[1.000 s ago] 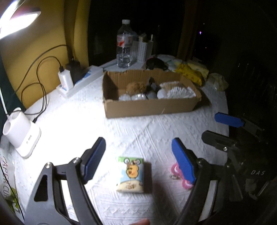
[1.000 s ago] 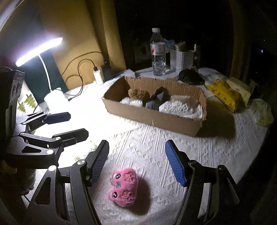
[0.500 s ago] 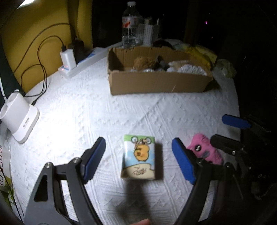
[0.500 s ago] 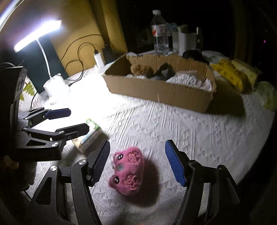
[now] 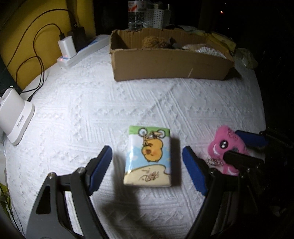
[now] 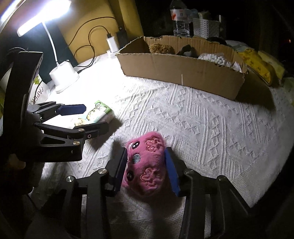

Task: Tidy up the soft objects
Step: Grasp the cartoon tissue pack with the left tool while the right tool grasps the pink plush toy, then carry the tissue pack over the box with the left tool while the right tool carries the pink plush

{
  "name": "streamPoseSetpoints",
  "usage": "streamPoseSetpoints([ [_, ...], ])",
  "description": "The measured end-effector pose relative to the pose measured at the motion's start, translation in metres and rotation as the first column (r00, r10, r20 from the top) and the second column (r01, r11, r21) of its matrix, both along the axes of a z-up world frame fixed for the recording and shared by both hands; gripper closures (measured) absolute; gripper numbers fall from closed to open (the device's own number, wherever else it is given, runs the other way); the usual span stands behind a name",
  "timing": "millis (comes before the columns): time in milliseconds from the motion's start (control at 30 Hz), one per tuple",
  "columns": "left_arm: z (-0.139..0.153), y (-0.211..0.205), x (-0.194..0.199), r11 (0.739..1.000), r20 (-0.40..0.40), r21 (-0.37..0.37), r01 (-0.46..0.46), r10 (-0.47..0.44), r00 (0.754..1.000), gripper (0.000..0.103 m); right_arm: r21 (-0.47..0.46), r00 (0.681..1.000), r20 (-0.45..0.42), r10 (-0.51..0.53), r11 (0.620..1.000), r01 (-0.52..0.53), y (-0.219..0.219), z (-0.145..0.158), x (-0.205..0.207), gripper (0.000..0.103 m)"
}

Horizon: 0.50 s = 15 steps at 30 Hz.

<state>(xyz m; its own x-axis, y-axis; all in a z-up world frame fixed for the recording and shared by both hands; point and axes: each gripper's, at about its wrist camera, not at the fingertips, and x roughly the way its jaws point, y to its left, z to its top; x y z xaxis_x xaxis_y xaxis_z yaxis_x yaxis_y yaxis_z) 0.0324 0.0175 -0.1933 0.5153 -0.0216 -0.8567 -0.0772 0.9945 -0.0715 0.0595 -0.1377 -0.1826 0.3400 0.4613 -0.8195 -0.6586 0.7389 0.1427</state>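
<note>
The right gripper (image 6: 147, 165) has just been closing, and its blue pads now press against both flanks of the pink plush toy (image 6: 147, 163), which lies on the white quilted cloth (image 6: 211, 128) at the near edge of the table. The left gripper (image 5: 147, 165) stands with its jaws wide apart, one to either side of the tissue pack (image 5: 149, 156); a clear strip of cloth shows between each pad and the pack, so nothing is clamped there. The pack sits just left of the toy, the two close but apart.

The toy is fuzzy, bright pink, with glossy black eyes and embroidered swirls in a darker pink; a small bead chain (image 5: 213, 161) hangs from it. The tissue pack is a flat soft rectangle printed with a yellow cartoon animal on a sky-blue ground, green along its far end.

At the far side of the table stands a long cardboard box (image 6: 183, 71). From this low angle only the tops of its contents show: a brown fuzzy lump (image 6: 161, 48), something dark, and a bag of white beads (image 6: 216, 58). What the dark thing is I cannot tell. A water bottle (image 6: 179, 20) behind the box is cut off at the top of the view, and the lamp (image 6: 44, 16) at the left glares so brightly that the cloth beneath it washes out. The right of the room is in darkness.
</note>
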Motion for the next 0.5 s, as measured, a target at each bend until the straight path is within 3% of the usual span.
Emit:
streamPoseSetpoints([
  [133,-0.0049,-0.0004,-0.0019,1.000,0.000,-0.004,0.004,-0.004,1.000,0.024,0.000,1.000,0.002,0.005,1.000,-0.005,-0.0014,-0.0012,0.0020,0.065],
  [333,-0.0040,-0.0019,-0.0044,1.000,0.011,0.002,0.006,-0.006,1.000,0.055,0.008,1.000,0.002,0.016,1.000,-0.016,-0.0040,-0.0004,0.0033,0.067],
  [500,-0.0022,-0.0024,-0.0051,1.000,0.016,-0.011,0.011,-0.011,1.000,0.055,0.022,1.000,0.012,0.013,1.000,-0.013,-0.0078,0.0071,0.0061,0.067],
])
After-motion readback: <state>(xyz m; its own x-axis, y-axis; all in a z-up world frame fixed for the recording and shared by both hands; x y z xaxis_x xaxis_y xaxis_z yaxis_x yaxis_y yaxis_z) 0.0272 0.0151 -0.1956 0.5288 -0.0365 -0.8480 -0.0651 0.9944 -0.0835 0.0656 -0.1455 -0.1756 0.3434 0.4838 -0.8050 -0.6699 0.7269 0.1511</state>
